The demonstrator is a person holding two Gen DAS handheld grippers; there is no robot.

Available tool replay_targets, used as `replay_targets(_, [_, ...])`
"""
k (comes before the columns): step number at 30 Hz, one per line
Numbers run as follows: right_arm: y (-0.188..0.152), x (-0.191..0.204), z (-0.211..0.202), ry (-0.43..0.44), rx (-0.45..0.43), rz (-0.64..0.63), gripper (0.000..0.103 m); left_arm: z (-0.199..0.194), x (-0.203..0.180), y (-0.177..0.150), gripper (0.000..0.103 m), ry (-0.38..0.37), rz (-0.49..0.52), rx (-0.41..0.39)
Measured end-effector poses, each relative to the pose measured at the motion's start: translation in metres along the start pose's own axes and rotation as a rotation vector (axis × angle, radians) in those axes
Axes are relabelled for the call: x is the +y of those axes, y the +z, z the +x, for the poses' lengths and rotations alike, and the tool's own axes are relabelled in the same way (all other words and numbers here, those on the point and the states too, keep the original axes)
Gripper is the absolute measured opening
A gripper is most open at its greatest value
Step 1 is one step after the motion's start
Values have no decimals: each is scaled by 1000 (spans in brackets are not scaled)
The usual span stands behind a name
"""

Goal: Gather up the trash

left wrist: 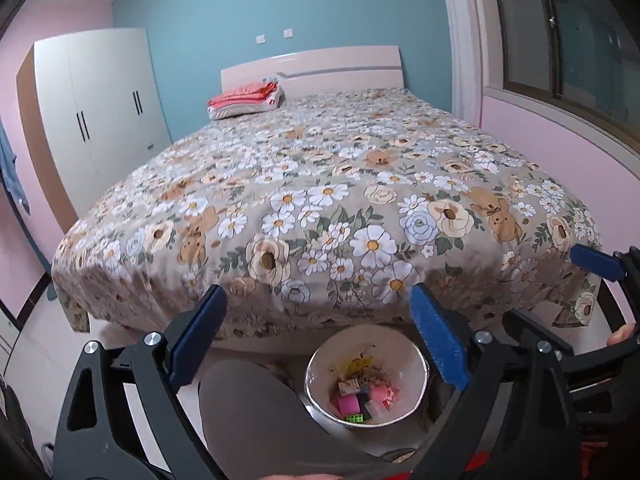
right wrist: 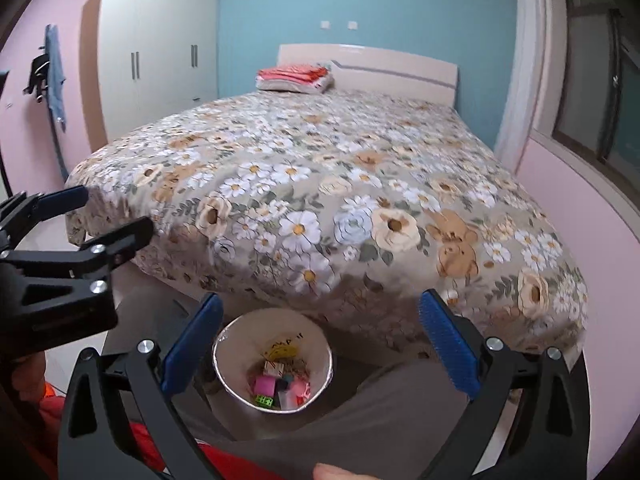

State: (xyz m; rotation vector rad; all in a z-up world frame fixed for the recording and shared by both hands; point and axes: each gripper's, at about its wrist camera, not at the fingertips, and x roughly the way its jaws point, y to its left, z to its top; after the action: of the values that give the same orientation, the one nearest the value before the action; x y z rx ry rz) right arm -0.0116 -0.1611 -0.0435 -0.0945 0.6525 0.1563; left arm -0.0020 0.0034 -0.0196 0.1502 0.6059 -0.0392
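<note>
Both grippers hang side by side at the foot of the bed (left wrist: 320,184), angled down towards the floor. The left gripper (left wrist: 320,344) has its blue-padded jaws spread wide with nothing between them. The right gripper (right wrist: 320,348) is the same, jaws gaping, nothing held. From the right wrist camera the left gripper shows at the left edge, tilted, its black frame just over the bed's near left corner. From the left wrist camera the tip of the right gripper pokes in at the right edge, a fingertip of the person's hand curled on its frame.

Down on the floor, tight against the foot edge of the bed, stands the trash bin (left wrist: 416,368), white-lined, and it holds the trash (left wrist: 362,400): pink, green and dark bits in a heap at the bottom. A knee in grey trousers (left wrist: 256,412) sits just beside the bin. The floral bedspread lies bare up to a folded red blanket (left wrist: 248,98) by the headboard.
</note>
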Motion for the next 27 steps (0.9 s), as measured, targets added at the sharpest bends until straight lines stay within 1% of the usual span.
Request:
replay_targets(2, [-1,-3,2,9,24,30,99,1,2,-2,91,0,-12,15])
replay_targets(5, [-3,-2,1,-8,38,35,99,2,3,-4,91,4,-27,26])
replay_targets(8, [-5,0,-1,-31,37,34,99,4,3,-6,91,4,-33,40])
replay_targets(13, [-6,3,-3,-33,43,26,99,8,-1,-10,91,-12,-30,75])
replay_targets(27, [-11,-3,-3,-51,59,46,99,12,-6,-14,91,-22,-19,95])
